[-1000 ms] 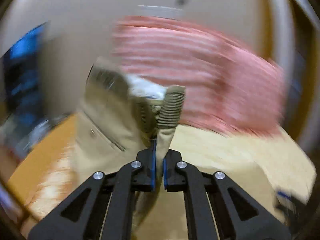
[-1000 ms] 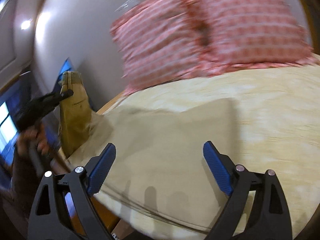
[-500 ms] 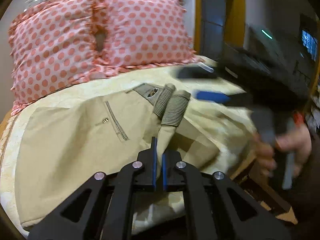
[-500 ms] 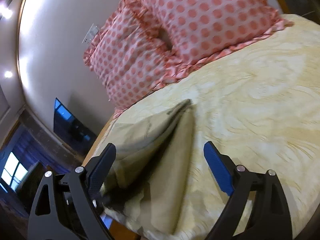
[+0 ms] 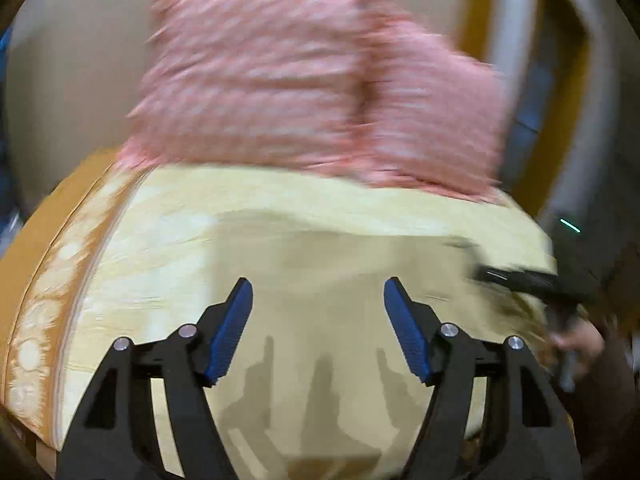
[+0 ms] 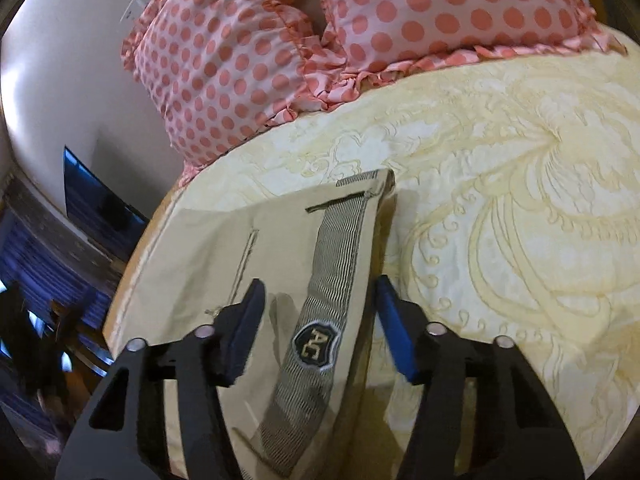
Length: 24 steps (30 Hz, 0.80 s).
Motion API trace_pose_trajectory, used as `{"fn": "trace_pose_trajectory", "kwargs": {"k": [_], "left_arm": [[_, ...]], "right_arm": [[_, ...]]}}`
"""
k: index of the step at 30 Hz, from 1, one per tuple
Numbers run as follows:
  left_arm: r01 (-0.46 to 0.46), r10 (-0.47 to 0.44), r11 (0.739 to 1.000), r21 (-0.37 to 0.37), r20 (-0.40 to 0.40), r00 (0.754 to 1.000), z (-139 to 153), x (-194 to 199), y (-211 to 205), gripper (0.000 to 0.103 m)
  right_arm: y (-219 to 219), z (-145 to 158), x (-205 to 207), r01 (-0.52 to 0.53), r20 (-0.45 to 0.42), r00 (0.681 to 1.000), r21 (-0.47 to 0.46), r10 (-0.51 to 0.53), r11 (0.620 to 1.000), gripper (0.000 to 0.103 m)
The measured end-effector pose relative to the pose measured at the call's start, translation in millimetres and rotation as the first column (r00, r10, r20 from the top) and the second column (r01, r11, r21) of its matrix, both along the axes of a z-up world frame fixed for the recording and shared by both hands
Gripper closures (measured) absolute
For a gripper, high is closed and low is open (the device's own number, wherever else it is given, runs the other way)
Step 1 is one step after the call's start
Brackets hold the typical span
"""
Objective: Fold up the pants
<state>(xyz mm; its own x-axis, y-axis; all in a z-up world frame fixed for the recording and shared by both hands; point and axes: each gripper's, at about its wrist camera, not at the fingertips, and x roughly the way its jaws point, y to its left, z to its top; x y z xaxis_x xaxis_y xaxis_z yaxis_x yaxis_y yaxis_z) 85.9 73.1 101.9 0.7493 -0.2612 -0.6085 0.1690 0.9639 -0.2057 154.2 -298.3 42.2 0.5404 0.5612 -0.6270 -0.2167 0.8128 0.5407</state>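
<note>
Khaki pants (image 6: 280, 264) lie flat on the yellow patterned bedspread (image 6: 520, 200), near its edge, below the polka-dot pillows (image 6: 320, 40); striped waistband (image 6: 340, 248) with a badge faces up. Right gripper (image 6: 318, 312) hovers over the waistband, jaws apart, empty. Left gripper (image 5: 318, 320) likewise spread wide, holding nothing; its view is blurred
</note>
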Motion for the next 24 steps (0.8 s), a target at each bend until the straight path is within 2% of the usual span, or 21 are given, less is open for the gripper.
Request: {"fn": "trace_pose_trajectory", "kwargs": {"k": [2,5,8,10,12,13,14,17,19,24], "left_arm": [[-0.03,0.027,0.999,-0.027,-0.091,0.996,-12.0,28.9,22.9,0.038],[0.003,-0.021,0.996,-0.085,-0.214,0.977,-33.2,65.9,37.6,0.041],[0.038,-0.084,0.987,-0.158,-0.299,0.95,-52.5,88.7,39.8,0.041],[0.033,-0.09,0.982,-0.187,-0.303,0.949,-58.2,98.2,38.9,0.038],[0.048,-0.112,0.976,-0.21,-0.307,0.945,-59.4,111.7,36.3,0.035],[0.043,-0.116,0.972,-0.229,-0.312,0.943,-60.9,115.3,37.3,0.043],[0.035,-0.115,0.969,-0.244,-0.322,0.94,-63.4,119.4,39.2,0.06],[0.014,-0.11,0.96,-0.278,-0.332,0.937,-61.0,124.9,46.5,0.094],[0.01,-0.117,0.951,-0.308,-0.328,0.937,-56.3,128.9,50.6,0.098],[0.023,-0.081,0.978,-0.207,-0.275,0.958,-36.9,159.7,32.7,0.1]], "right_arm": [[0.4,0.4,1.2,-0.021,-0.001,1.0,0.007,0.021,1.0,0.057],[-3.0,0.5,5.5,-0.029,-0.012,1.0,0.024,0.029,0.999,0.058],[-8.4,-4.1,16.4,-0.025,-0.032,0.999,0.066,0.027,0.997,0.058],[-10.3,-5.4,22.3,-0.028,-0.045,0.998,0.091,0.033,0.995,0.058],[-12.3,-7.2,24.8,-0.045,-0.047,0.998,0.108,0.05,0.993,0.067],[-14.4,-7.7,25.4,-0.055,-0.043,0.997,0.13,0.061,0.99,0.083],[-19.3,-8.6,25.5,-0.066,-0.043,0.996,0.176,0.075,0.982,0.085],[-24.9,-6.8,29.9,-0.081,-0.043,0.995,0.236,0.094,0.968,0.088],[-24.3,-2.5,35.9,-0.092,-0.031,0.994,0.255,0.104,0.963,0.089],[-16.9,20.8,77.0,-0.094,0.03,0.996,0.22,0.09,0.971,0.09]]}}
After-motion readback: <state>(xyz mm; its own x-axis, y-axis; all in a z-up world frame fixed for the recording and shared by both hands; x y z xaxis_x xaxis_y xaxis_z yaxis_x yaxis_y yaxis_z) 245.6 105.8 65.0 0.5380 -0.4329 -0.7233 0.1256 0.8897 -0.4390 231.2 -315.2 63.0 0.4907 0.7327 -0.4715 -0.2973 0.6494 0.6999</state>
